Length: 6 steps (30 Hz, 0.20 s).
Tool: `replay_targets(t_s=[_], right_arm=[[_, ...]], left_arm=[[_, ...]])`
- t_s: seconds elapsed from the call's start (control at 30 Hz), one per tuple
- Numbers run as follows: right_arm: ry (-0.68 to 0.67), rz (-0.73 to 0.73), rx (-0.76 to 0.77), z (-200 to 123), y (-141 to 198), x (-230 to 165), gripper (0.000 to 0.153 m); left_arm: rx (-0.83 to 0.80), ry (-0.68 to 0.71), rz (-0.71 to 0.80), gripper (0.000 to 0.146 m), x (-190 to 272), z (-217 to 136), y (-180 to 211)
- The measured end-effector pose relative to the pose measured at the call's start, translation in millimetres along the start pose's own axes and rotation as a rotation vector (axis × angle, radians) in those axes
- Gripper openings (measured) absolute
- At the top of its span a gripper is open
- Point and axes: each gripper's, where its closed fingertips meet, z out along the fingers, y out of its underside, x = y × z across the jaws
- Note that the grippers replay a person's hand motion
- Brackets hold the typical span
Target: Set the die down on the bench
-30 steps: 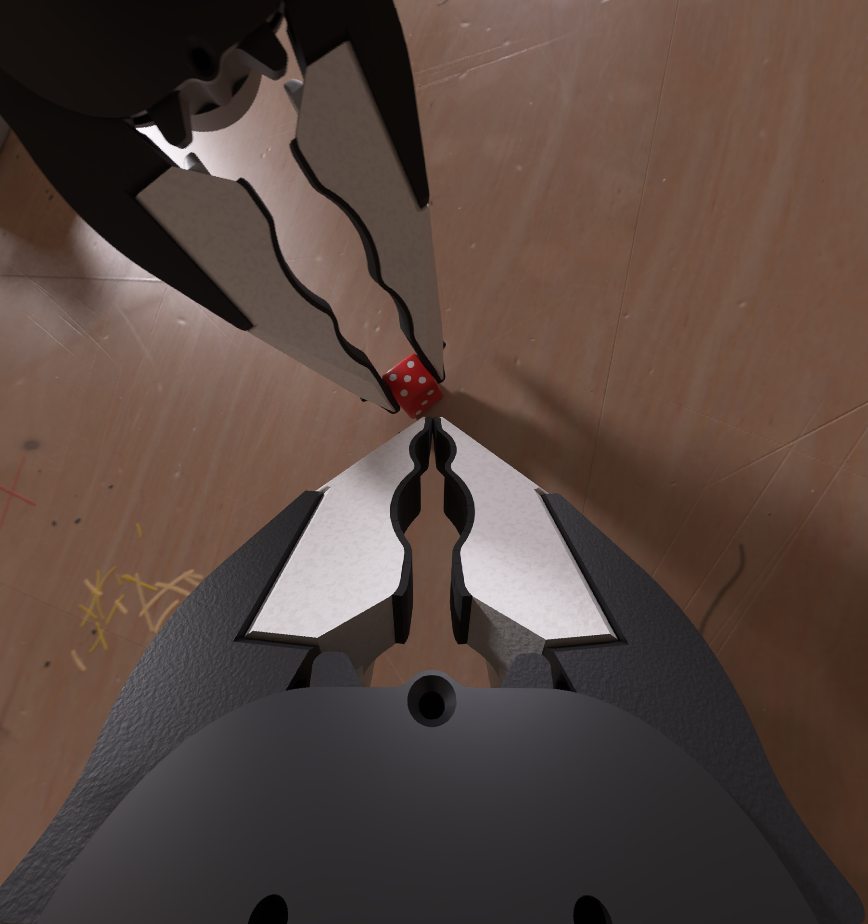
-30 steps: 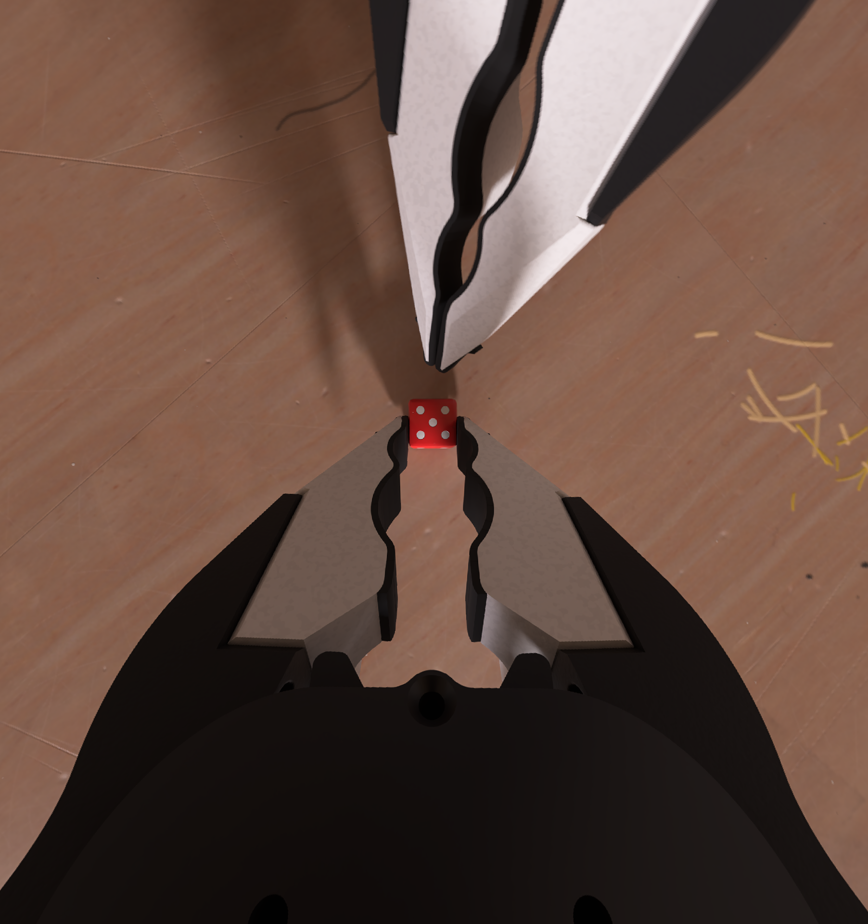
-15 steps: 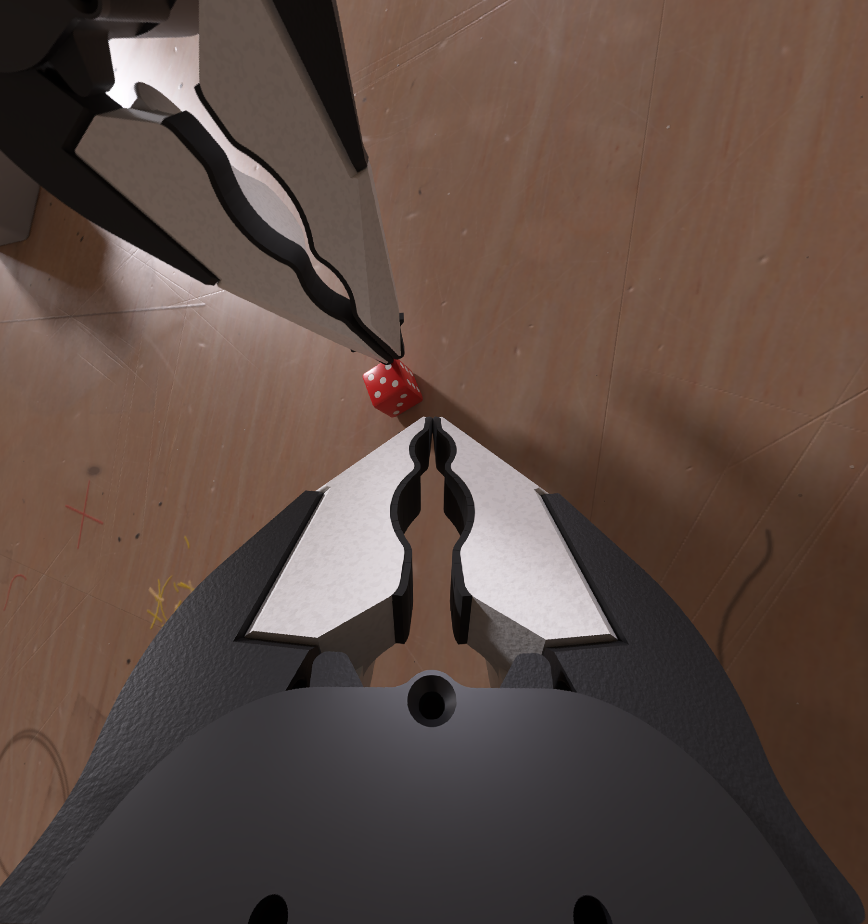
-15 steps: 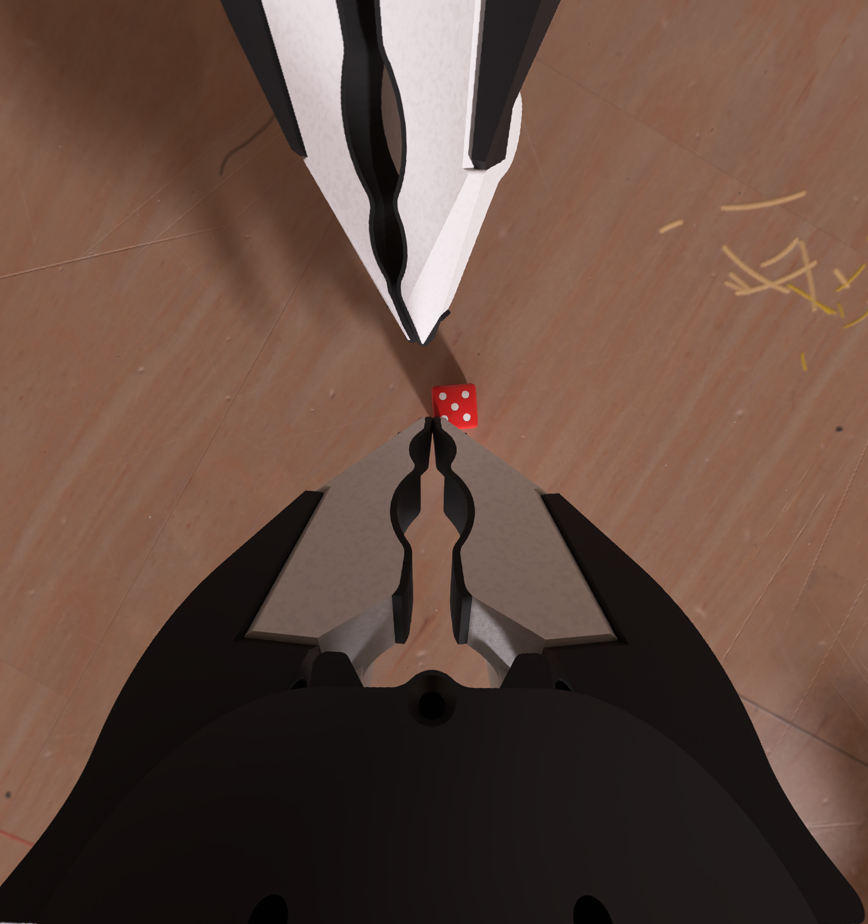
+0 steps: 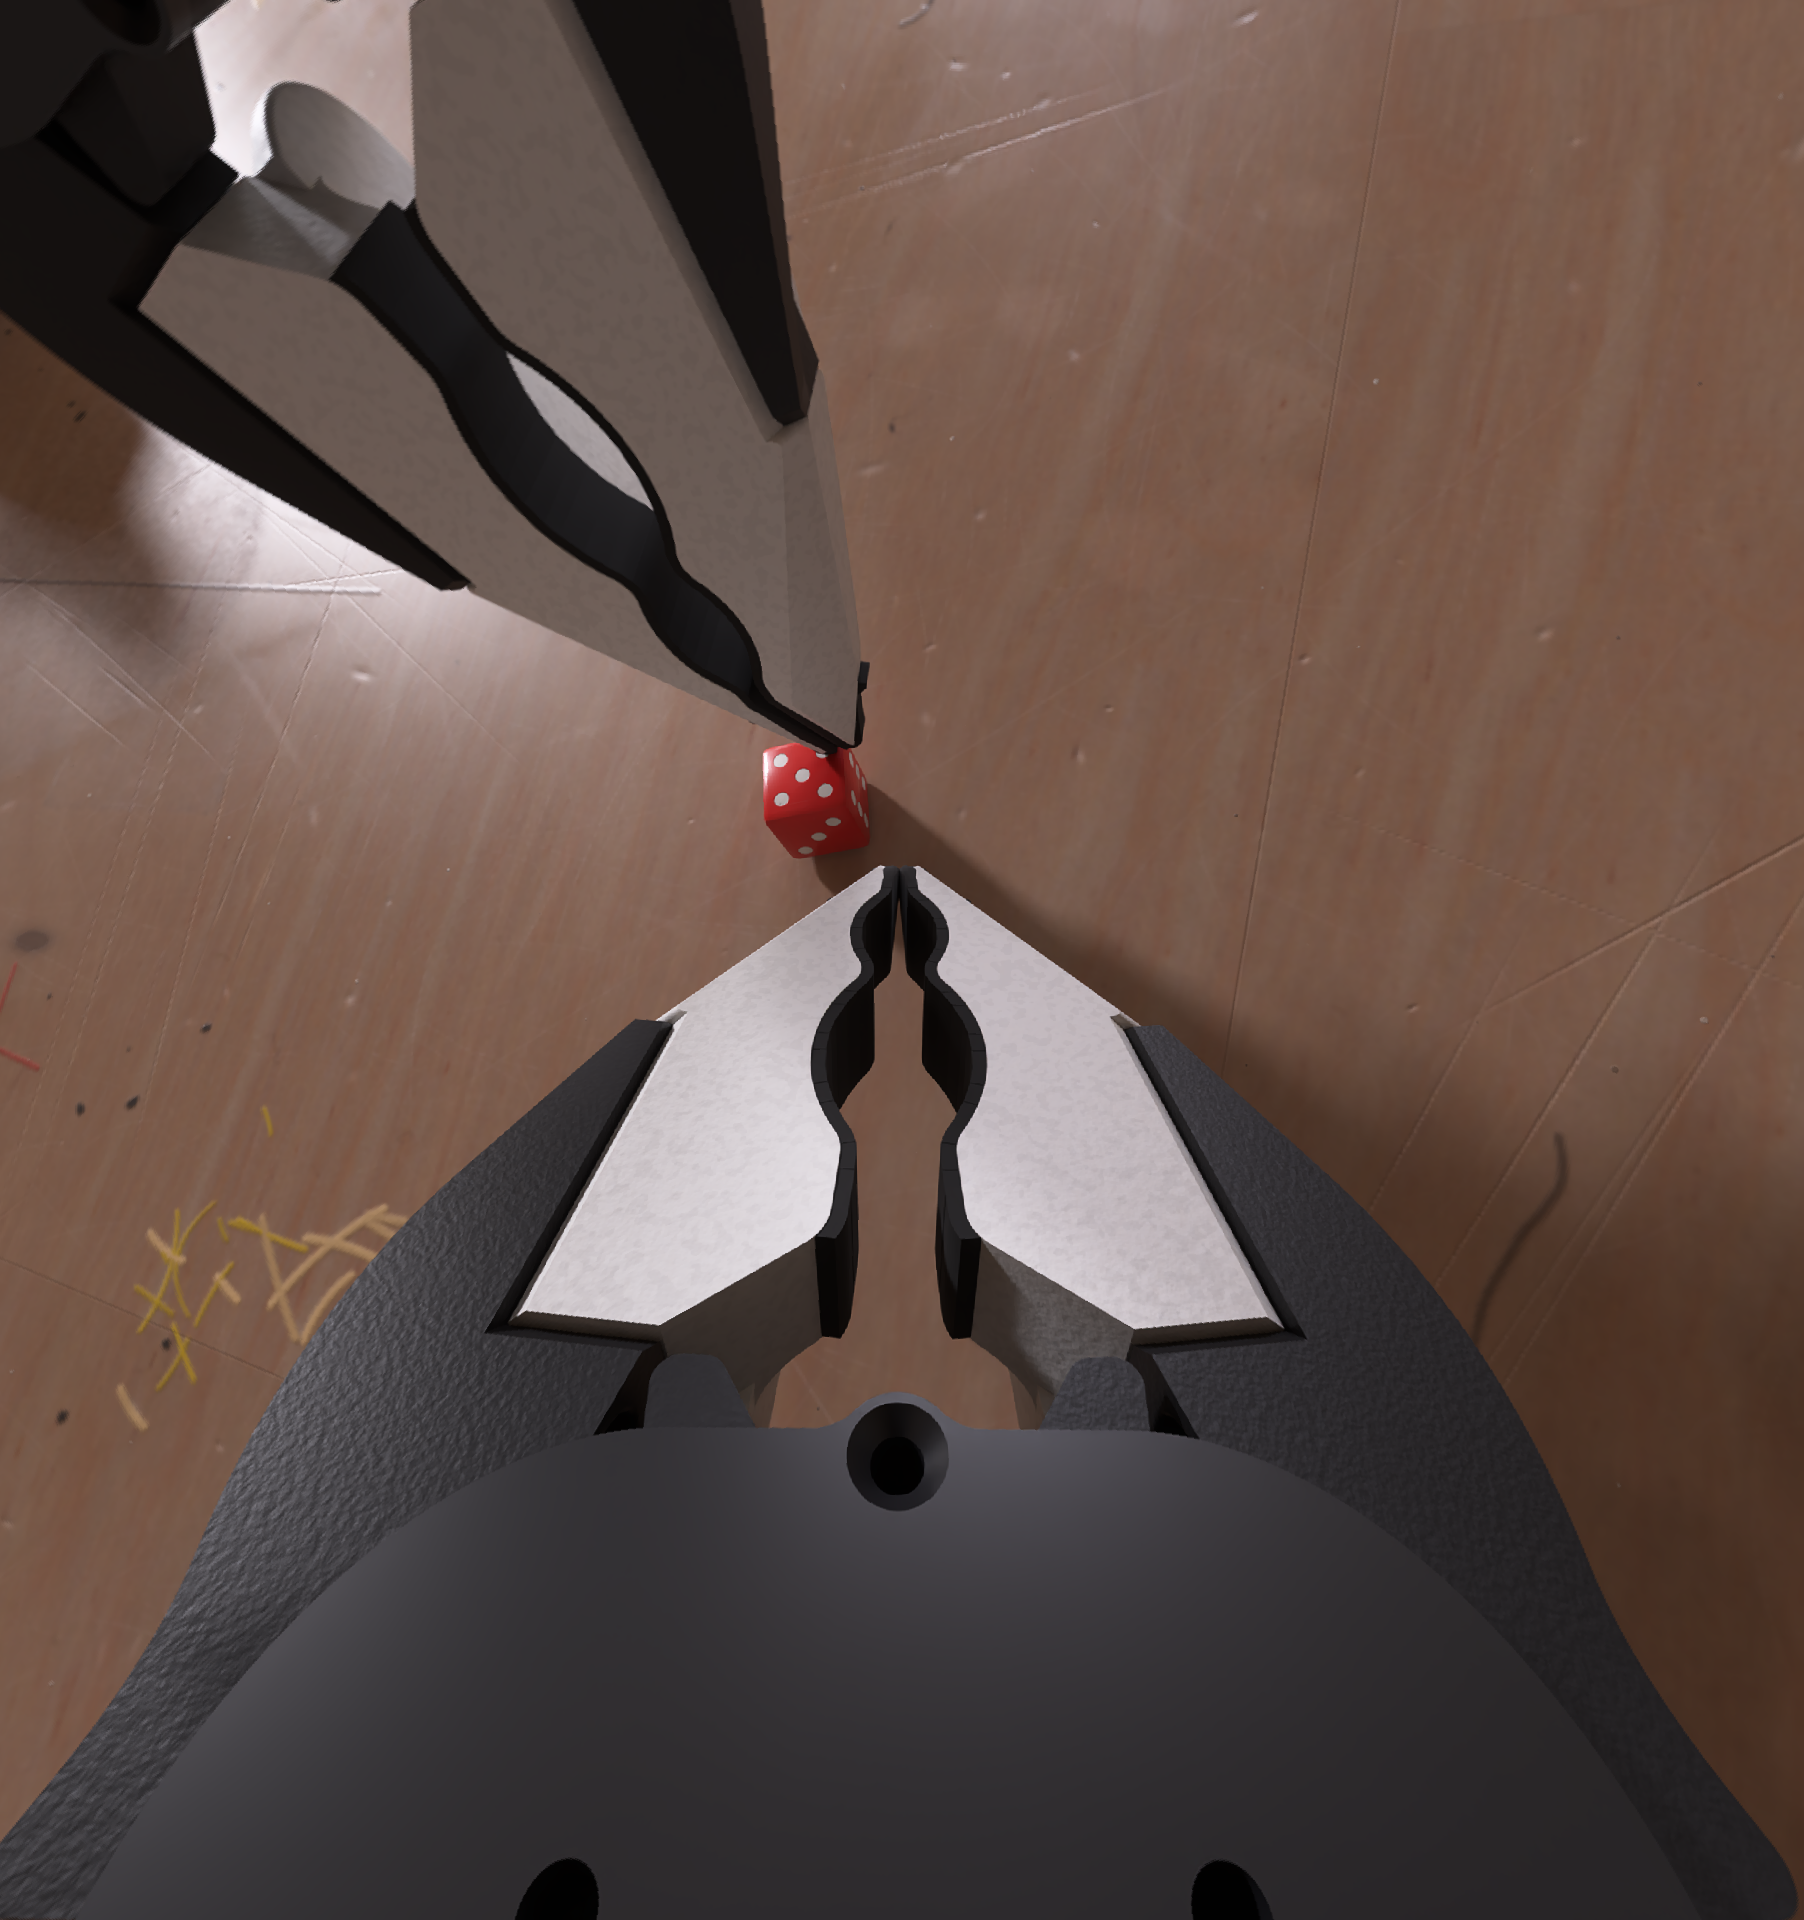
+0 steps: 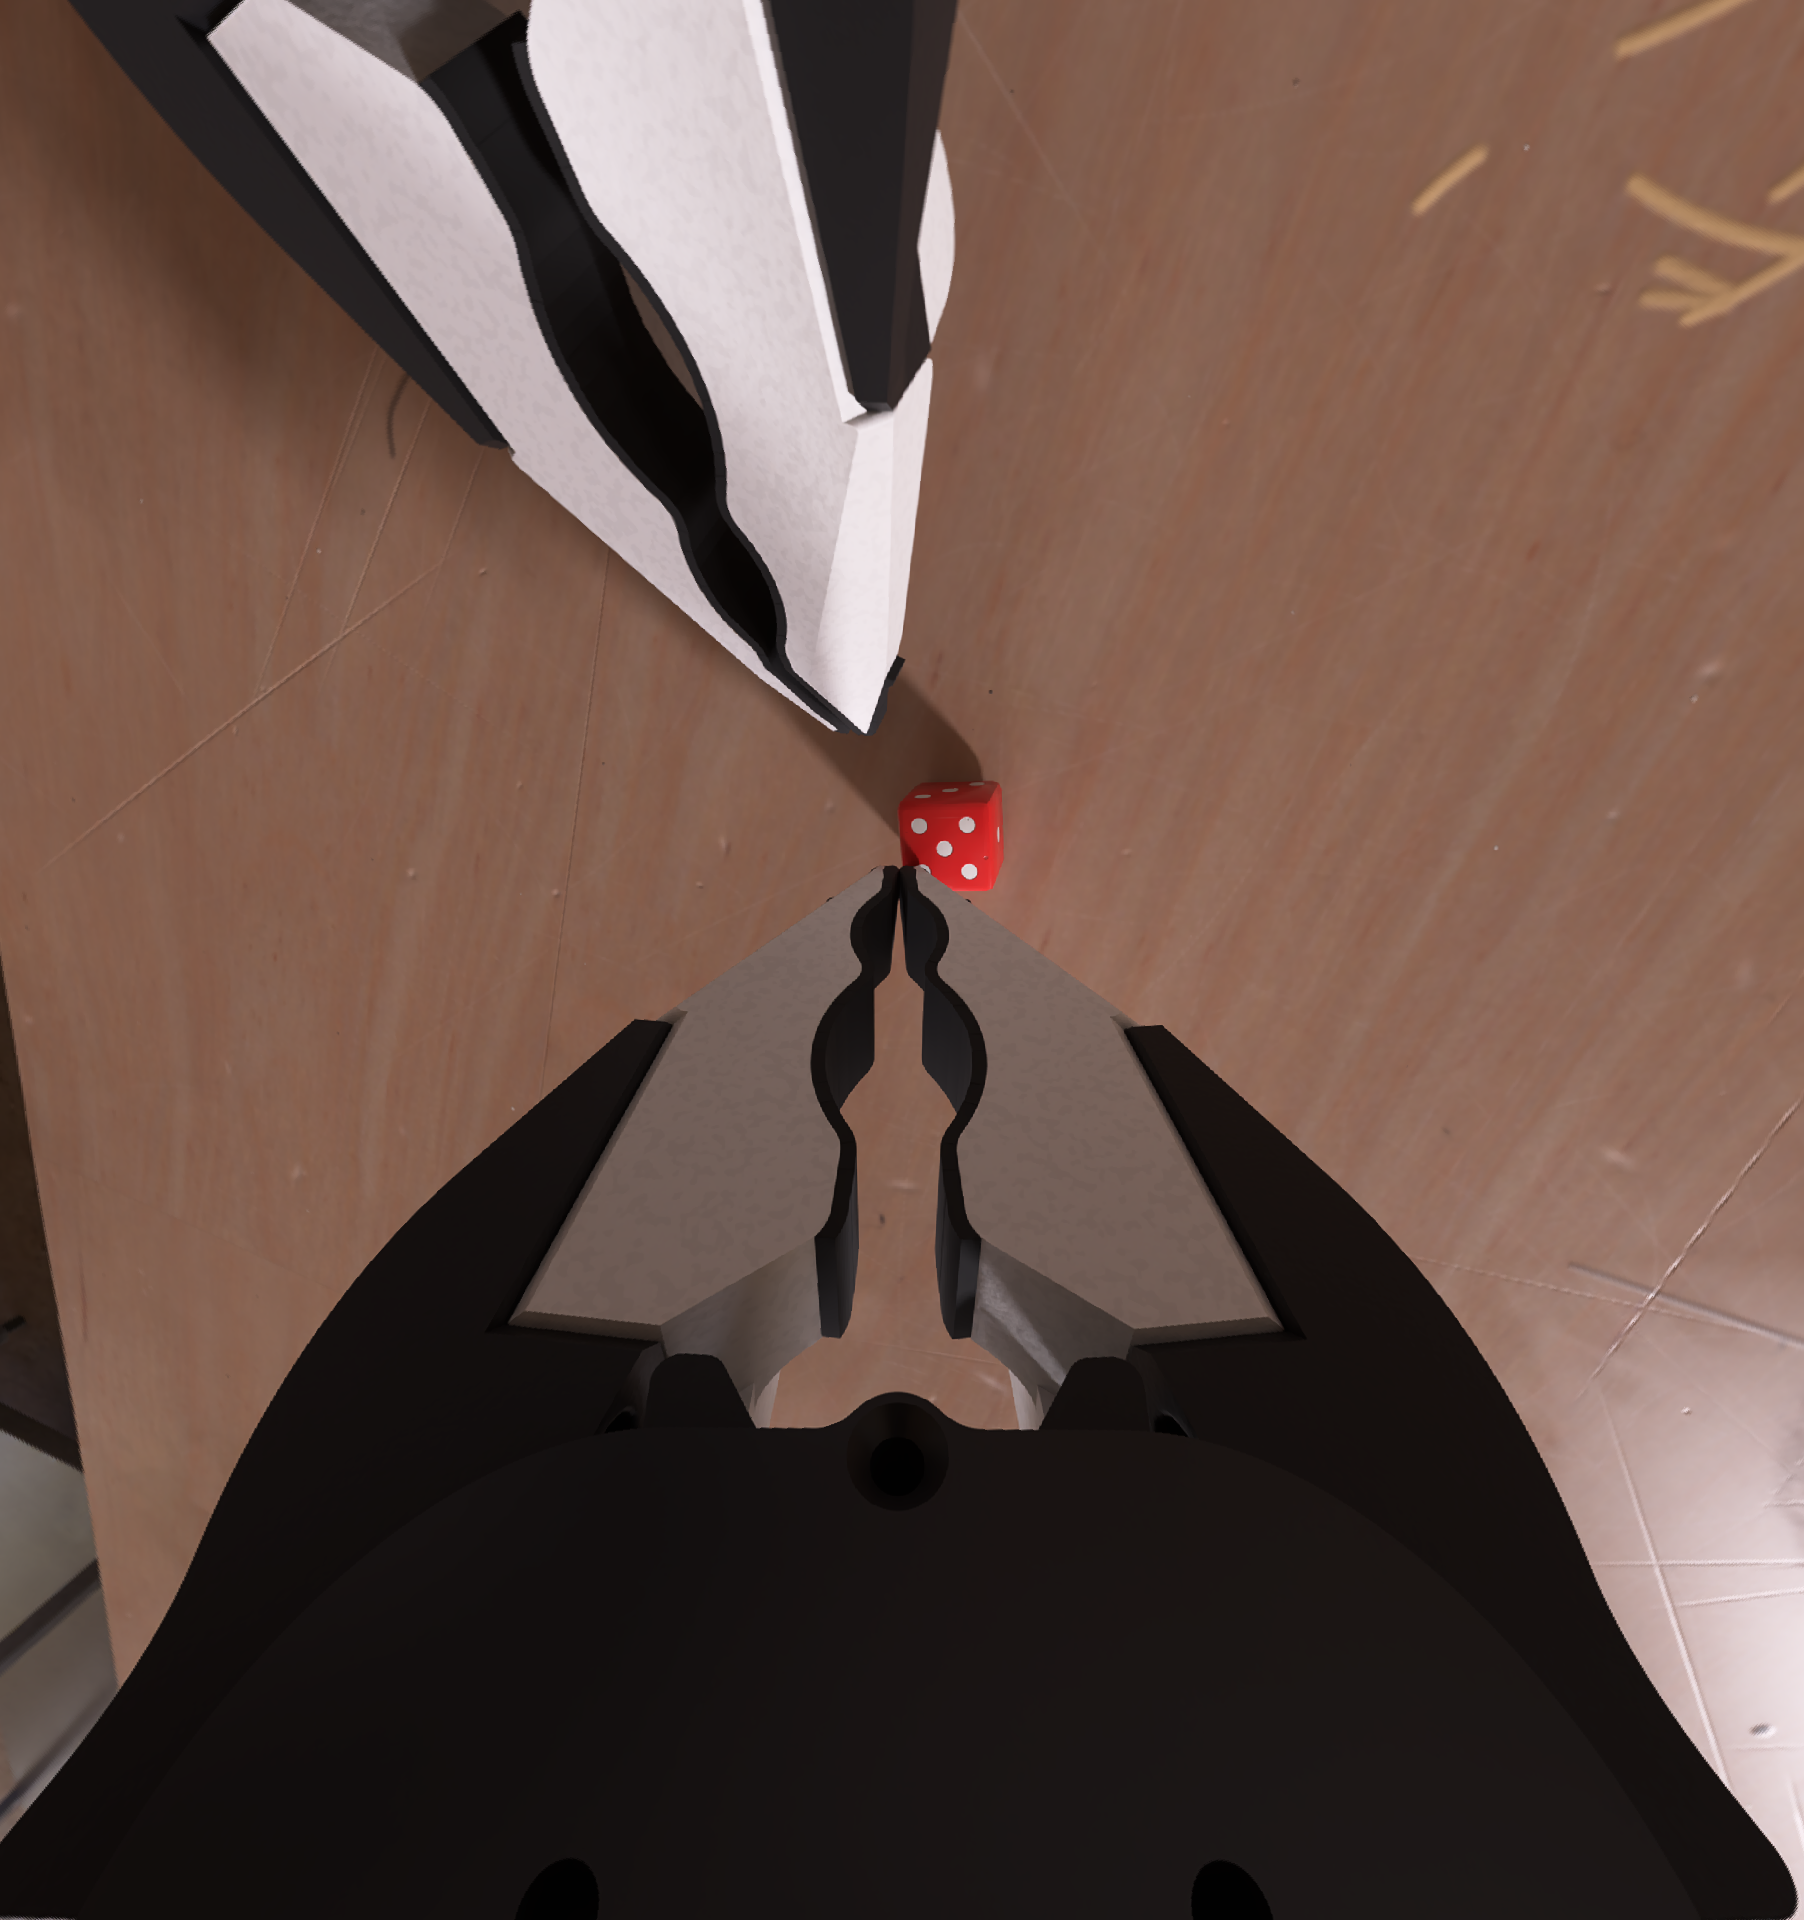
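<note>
Die [image 5: 816,798]: red, white pips, resting on bench [image 5: 1293,520]. Left gripper [image 5: 898,875] and right gripper [image 6: 898,875]: both clenched, empty, tips beside die.

One red die [image 5: 815,798] is lying on one worktop [image 5: 1293,520]. Two claws are showing: the left claw [image 5: 899,875] and the right claw [image 6: 899,875], each having two fingers. One patch of yellow scribbles [image 5: 243,1278] is marking the worktop.

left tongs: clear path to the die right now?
Probably yes. The die sits on the bench just past the left tongs, off their left tip; they are shut, and the right tongs crowd its far side.
</note>
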Motion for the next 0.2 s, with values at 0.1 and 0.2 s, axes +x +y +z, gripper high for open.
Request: replay_targets(t_s=[0.1,0.2], right_arm=[[0.037,0.016,0.007,0.2,-0.1,-0.1,0.000],[0.098,-0.069,0.088,-0.3,0.5,0.5,0.000]], left_arm=[[0.028,-0.031,-0.017,0.000,0.1,0.0,-0.3],[0.038,-0.054,-0.002,0.000,-0.2,0.1,-1.6]])
